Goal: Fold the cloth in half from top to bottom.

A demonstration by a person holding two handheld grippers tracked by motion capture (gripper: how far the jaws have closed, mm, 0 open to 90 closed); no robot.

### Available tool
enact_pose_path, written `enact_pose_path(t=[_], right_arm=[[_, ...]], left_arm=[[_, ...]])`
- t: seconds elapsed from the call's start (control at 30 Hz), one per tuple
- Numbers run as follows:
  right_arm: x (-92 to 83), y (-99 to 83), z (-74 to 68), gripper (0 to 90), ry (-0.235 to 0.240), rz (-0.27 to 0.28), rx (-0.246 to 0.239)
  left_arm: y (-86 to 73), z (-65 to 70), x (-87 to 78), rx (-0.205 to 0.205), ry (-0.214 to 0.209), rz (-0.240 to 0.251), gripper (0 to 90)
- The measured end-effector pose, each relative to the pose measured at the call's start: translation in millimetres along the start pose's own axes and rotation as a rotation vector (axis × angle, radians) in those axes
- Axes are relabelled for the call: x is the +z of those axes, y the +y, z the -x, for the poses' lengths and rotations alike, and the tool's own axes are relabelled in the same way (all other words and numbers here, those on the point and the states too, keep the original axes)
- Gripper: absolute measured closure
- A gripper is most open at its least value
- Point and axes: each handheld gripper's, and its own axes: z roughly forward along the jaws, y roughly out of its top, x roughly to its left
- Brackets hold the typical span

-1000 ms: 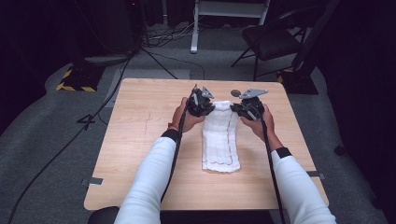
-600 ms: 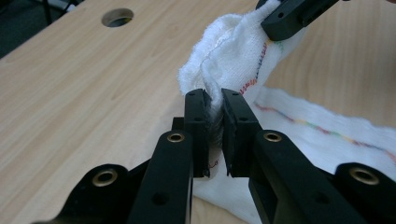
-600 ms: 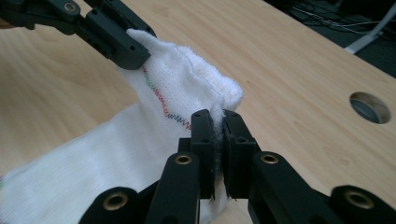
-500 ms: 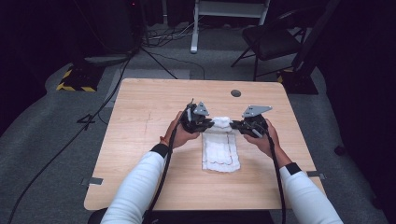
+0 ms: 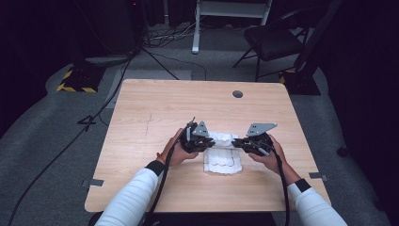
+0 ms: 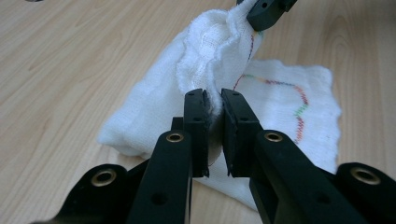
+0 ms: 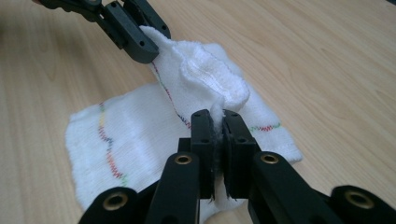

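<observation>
A white cloth (image 5: 222, 157) with a multicoloured stitched line lies on the wooden table (image 5: 155, 113), near its front middle. My left gripper (image 5: 207, 142) is shut on the cloth's far left corner. My right gripper (image 5: 236, 143) is shut on the far right corner. Both corners are lifted and drawn toward me over the part of the cloth that still lies flat. In the left gripper view the cloth (image 6: 219, 60) is pinched between the pads of the left gripper (image 6: 213, 100), with the other gripper's jaw at the top. In the right gripper view the right gripper (image 7: 217, 116) pinches a fold of the cloth (image 7: 140, 126).
A round grey grommet (image 5: 237, 94) sits near the table's far edge. Beyond the table stand a dark chair (image 5: 275, 40), a white stand (image 5: 226, 14) and cables on the grey floor (image 5: 56, 122). Tape marks are at the table's front corners.
Both grippers have moved toward me and slightly down with the cloth's far edge in them. The cloth, stretched out long before, is now folded over itself and looks shorter.
</observation>
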Motion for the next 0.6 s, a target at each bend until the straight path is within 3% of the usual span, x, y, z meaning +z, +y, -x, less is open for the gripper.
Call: enact_pose_path(t=[0.4, 0.6], right_arm=[[-7.7, -13.6, -26.9, 84.4, 0.019, -0.026, -0.031], [-14.2, -22.3, -37.8, 83.2, 0.046, -0.031, -0.048]], left_arm=[[-14.2, 25.6, -2.8, 0.042, -0.013, -0.015, 80.7], [-20.3, 42.9, -4.5, 0.08, -0.024, -0.051, 80.0]])
